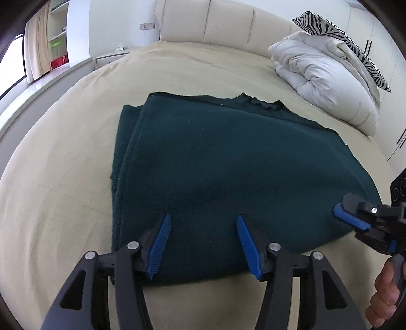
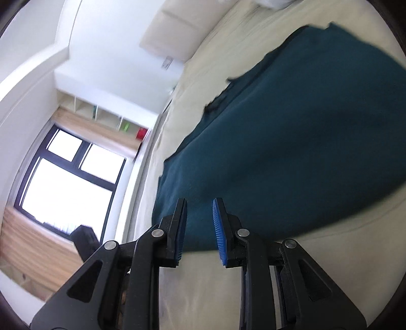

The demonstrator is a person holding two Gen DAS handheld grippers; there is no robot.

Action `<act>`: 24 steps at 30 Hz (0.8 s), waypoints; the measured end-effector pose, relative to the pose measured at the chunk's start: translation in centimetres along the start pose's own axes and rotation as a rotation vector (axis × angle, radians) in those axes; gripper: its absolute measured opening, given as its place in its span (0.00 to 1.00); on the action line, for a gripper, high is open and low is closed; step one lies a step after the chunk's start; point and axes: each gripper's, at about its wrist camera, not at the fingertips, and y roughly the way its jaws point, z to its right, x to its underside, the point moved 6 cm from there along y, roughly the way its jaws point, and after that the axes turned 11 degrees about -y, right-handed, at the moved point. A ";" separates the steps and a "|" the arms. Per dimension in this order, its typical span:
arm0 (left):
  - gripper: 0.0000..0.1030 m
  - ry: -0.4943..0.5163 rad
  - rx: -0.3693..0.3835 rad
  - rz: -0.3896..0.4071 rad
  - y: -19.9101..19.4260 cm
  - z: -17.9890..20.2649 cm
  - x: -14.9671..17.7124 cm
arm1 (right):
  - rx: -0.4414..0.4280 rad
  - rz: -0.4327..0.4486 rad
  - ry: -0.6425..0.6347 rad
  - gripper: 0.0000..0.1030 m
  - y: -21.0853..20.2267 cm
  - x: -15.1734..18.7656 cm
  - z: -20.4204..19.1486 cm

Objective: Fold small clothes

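The right wrist view is smeared with motion blur and tilted, so the garment's (image 2: 291, 142) far edges are ragged and hard to read there; in the left wrist view the right gripper (image 1: 341, 215) enters from the frame's edge, only partly visible, with part of a hand (image 1: 387, 294) cut off below it. The dark teal garment (image 1: 215, 172) lies folded in layers on the cream bed (image 1: 63, 177), its near fold toward the cameras. The left gripper (image 1: 203, 220) hovers over that near edge with jaws well apart, nothing pinched. The right gripper (image 2: 200, 205) has a narrow gap between its jaws, clamping no cloth. Behind are a padded headboard (image 1: 228, 22), a white duvet (image 1: 322, 76) under a zebra-print pillow (image 1: 337, 38), shelves (image 1: 58, 33) and a window (image 2: 68, 182).
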 end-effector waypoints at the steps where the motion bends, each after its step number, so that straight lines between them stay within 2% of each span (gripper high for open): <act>1: 0.56 0.008 -0.004 0.001 0.0 -0.1 0.1 | 0.011 -0.048 0.008 0.21 1.8 0.4 0.5; 3: 0.56 0.031 -0.019 0.000 0.1 0.2 0.1 | 0.037 -0.085 0.062 0.21 2.6 1.7 2.0; 5: 0.56 0.028 -0.018 0.000 0.2 0.2 0.2 | -0.008 -0.034 0.125 0.21 1.6 1.4 3.8; 6: 0.57 0.025 -0.017 0.002 0.2 0.1 0.2 | 0.008 -0.004 0.137 0.21 0.8 1.1 4.7; 9: 0.57 0.035 -0.023 0.010 0.2 0.1 0.4 | 0.064 0.083 0.182 0.21 -2.6 0.4 7.4; 14: 0.57 0.041 -0.025 0.004 0.3 0.1 0.3 | 0.238 0.229 0.201 0.22 -11.1 -1.9 12.2; 17: 0.58 0.048 -0.033 0.006 0.4 0.2 0.4 | 0.344 0.288 0.171 0.34 -14.9 -3.1 13.0; 18: 0.59 0.052 -0.037 0.007 0.4 0.3 0.5 | 0.368 0.306 0.160 0.47 -16.0 -3.3 13.1; 19: 0.59 0.055 -0.040 0.008 0.4 0.3 0.5 | 0.397 0.328 0.140 0.54 -17.2 -3.6 13.0; 22: 0.60 0.059 -0.044 0.008 0.5 0.4 0.6 | 0.448 0.330 0.071 0.55 -19.3 -4.4 12.6; 24: 0.61 0.062 -0.044 0.007 0.6 0.5 0.6 | 0.471 0.313 0.038 0.56 -19.0 -5.2 12.7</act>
